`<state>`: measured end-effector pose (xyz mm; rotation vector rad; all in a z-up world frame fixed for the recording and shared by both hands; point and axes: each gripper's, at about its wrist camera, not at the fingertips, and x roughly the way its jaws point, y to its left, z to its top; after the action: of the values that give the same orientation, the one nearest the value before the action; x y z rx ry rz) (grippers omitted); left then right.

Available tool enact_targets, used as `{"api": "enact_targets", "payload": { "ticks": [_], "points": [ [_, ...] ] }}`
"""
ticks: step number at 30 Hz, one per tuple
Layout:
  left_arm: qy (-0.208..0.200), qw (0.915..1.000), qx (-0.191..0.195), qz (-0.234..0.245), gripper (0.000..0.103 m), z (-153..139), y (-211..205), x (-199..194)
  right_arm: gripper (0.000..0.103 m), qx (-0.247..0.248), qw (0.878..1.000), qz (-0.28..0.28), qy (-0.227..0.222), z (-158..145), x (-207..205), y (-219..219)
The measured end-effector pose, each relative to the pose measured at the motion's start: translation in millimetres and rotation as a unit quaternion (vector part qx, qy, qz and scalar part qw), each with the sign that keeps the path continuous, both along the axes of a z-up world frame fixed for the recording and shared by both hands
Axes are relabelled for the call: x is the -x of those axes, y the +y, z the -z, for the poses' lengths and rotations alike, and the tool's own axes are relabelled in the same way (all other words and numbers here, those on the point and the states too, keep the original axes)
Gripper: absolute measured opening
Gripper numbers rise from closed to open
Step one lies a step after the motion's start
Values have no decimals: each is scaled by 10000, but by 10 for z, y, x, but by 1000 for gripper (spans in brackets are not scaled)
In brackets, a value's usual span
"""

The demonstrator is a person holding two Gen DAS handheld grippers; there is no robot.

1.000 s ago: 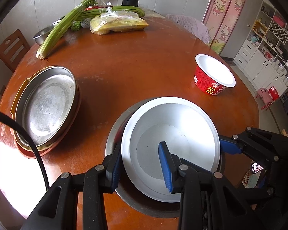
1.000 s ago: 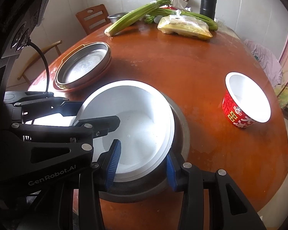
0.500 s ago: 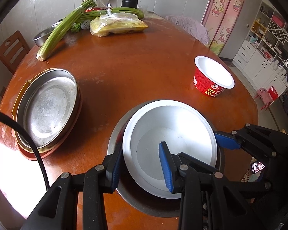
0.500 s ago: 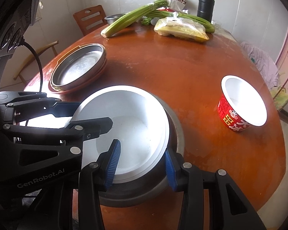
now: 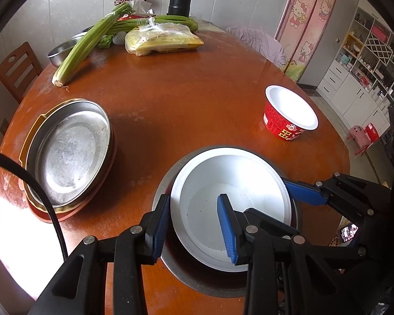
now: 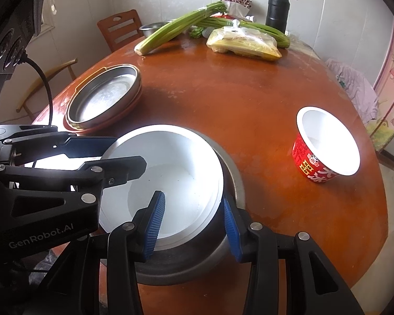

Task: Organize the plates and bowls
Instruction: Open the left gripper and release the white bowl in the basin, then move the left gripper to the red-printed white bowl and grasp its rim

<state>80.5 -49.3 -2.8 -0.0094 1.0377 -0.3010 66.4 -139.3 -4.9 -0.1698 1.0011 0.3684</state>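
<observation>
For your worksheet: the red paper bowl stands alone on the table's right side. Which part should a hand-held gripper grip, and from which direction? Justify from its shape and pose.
Grip the red paper bowl by its rim, coming from above, one finger inside and one outside. It stands upright with its mouth open and looks empty, and its wall widens upward, so a side squeeze would probably slip or crush it. The table around it is bare, so any rim section is reachable.

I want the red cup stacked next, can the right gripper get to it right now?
Probably not yet: the right gripper is clamped on the white bowl's rim. Once it lets go, bare table lies between it and the red cup.
</observation>
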Motion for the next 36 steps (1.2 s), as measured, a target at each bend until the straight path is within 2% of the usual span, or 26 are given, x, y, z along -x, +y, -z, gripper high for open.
{"api": "enact_targets", "payload": {
  "ticks": [16, 23, 36],
  "points": [
    [-139, 9998, -5, -124, 39, -111, 80, 21, 45, -9, 9998, 82, -170, -105, 17, -50],
    [-226, 9996, -49, -141, 45, -198, 62, 0, 46, -59, 9995, 150, -273, -172, -3, -102],
    [-502, 9986, -169, -28, 48, -451, -129, -160, 51, -235, 9968, 530, -550, -408, -84, -428]
  ]
}}
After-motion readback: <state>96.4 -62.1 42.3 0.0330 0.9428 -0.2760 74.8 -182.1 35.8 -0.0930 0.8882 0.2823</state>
